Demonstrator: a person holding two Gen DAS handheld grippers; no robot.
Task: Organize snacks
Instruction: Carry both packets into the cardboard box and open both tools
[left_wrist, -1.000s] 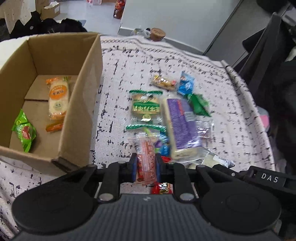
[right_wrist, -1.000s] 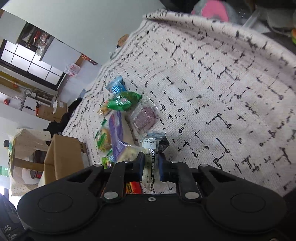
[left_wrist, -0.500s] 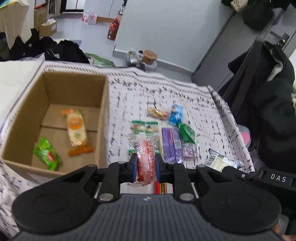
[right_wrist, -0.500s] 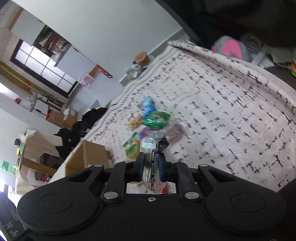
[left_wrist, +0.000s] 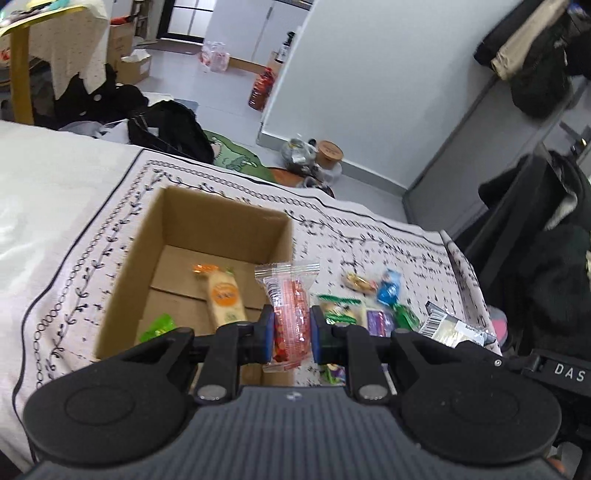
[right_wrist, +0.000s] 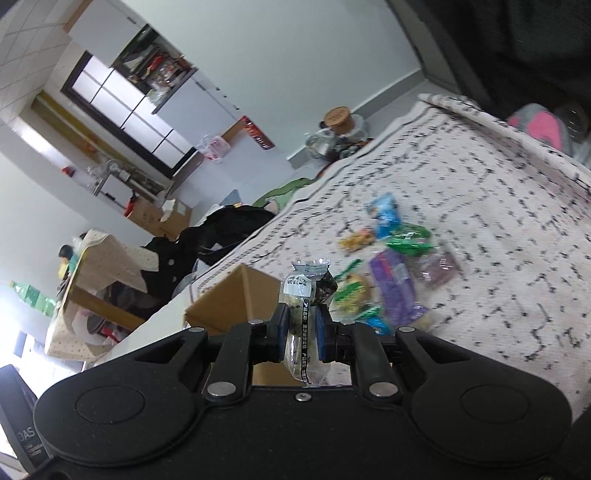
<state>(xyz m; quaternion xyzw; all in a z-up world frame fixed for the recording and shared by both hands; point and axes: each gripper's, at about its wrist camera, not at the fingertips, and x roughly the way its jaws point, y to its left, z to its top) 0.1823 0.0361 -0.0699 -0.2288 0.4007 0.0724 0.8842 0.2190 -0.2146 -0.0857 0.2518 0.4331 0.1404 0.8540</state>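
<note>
My left gripper (left_wrist: 291, 328) is shut on a clear packet of red snacks (left_wrist: 290, 295), held high above the near right corner of the open cardboard box (left_wrist: 129, 273). Inside the box lie an orange-labelled packet (left_wrist: 223, 295) and a green packet (left_wrist: 157, 326). My right gripper (right_wrist: 301, 330) is shut on a clear and black packet (right_wrist: 306, 286), raised above the table beside the box (right_wrist: 236, 295). That packet (left_wrist: 450, 325) and the right gripper's body show at the right of the left wrist view. Loose snacks lie on the patterned cloth (left_wrist: 369, 251): a purple bar (right_wrist: 393, 284), a blue packet (right_wrist: 384, 214) and a green packet (right_wrist: 408, 236).
The table's right edge (left_wrist: 465, 266) drops off beside a dark chair with clothes (left_wrist: 535, 240). A black bag (left_wrist: 166, 129) and jars (left_wrist: 321, 155) sit on the floor beyond the far edge. White cloth (left_wrist: 55, 177) covers the table left of the box.
Both grippers have risen well above the table with their packets held. The left one has also shifted left, so the red packet now hangs by the box's near right corner.
</note>
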